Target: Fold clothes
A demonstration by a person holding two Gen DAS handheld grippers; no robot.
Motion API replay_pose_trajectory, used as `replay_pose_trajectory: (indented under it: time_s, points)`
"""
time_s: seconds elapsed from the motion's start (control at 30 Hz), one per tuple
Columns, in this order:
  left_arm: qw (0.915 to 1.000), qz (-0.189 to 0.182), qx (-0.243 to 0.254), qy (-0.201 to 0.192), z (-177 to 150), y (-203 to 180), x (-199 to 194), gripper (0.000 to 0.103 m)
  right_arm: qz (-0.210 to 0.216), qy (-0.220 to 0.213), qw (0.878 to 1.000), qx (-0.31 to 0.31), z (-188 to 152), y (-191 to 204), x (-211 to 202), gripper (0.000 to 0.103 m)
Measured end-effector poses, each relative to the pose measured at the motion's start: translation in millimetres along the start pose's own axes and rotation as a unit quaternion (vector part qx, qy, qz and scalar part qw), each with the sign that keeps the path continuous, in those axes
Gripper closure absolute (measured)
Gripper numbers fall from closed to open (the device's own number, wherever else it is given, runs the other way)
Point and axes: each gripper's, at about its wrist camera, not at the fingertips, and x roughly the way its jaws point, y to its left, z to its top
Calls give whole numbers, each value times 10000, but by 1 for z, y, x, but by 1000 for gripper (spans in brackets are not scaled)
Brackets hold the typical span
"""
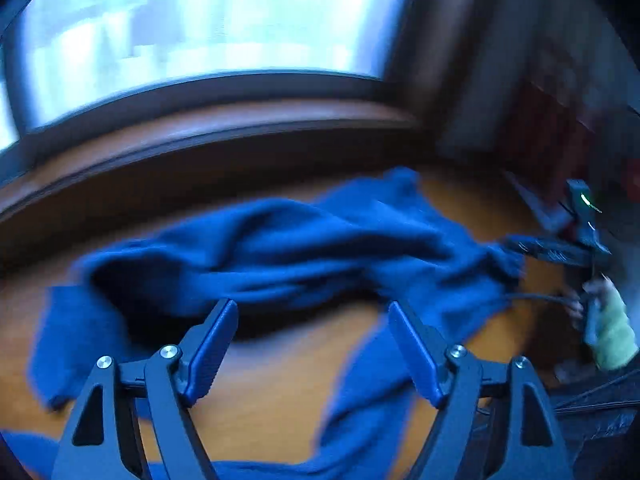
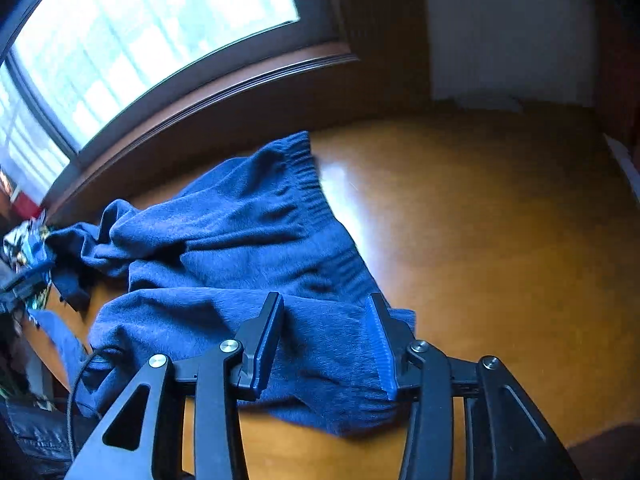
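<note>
Right wrist view: right gripper [image 2: 325, 336] spread wide, empty, straddling near corner of blue garment [image 2: 240, 248]; garment stretches leftward. Left gripper [image 1: 310, 336] likewise spread, empty, cloth just ahead.

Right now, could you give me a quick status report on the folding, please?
Left gripper open, empty. Right gripper open over blue garment. Garment crumpled on wooden table, not folded. Nothing blocking.

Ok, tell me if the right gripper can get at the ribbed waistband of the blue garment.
Probably yes. The right gripper hangs open over the blue garment, and the ribbed waistband lies exposed just ahead, with nothing lying across it.
</note>
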Motion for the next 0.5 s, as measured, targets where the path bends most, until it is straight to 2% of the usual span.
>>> replay_pose_trajectory:
  time_s: [0.1,0.17,0.3,0.37,0.5]
  points:
    - [9977,-253,431,455,-9,-19,37,26,-109,3,9998,146,-10,-5,-5,59]
    - [9955,-359,540,686,-15,-23,53,26,-125,36,9998,152,-17,-4,-6,59]
    - [9916,-793,369,951,-27,-21,73,26,-151,146,9996,-187,-32,5,-9,57]
    - [9908,-959,159,946,-31,-20,76,26,-69,195,9988,-452,-37,10,-9,52]
    - [9943,-645,-119,839,-33,-23,81,26,134,274,9940,-1051,-37,16,-12,47]
